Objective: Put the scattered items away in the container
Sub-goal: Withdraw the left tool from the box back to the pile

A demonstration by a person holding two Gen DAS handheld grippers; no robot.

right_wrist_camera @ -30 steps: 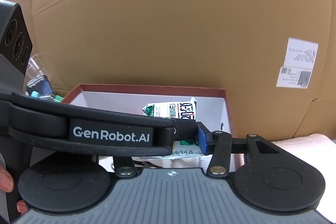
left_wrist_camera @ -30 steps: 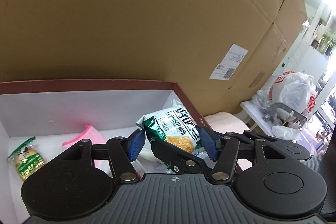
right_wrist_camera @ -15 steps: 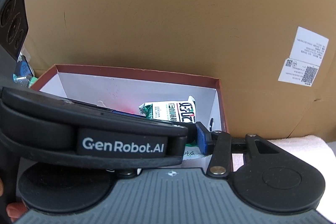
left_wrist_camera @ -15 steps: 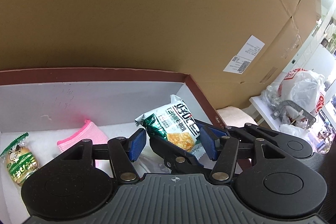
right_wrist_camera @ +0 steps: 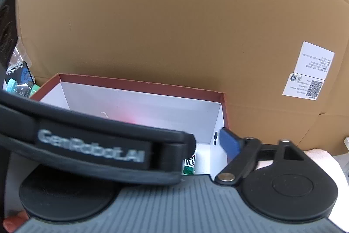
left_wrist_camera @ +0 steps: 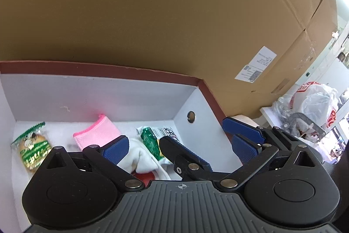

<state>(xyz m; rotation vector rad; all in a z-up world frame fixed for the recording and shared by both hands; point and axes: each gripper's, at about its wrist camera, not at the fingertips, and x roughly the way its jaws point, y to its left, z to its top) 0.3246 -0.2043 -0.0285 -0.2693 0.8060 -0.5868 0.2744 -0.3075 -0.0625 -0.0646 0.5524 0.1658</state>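
A tall brown cardboard carton [left_wrist_camera: 152, 14] backs the red-rimmed white box [left_wrist_camera: 109, 91]. Inside lies the green-and-white snack packet [left_wrist_camera: 152, 141], released. Left gripper [left_wrist_camera: 181, 145] and right gripper [right_wrist_camera: 207, 145] hover above, jaws opening, nothing pinched.

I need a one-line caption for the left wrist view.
Left gripper opening above green snack packet lying in white-lined red cardboard box.

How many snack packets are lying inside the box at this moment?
2. One green cookie packet lies at the box's left end; one green snack bag lies near its right end. Others may be hidden under the grippers.
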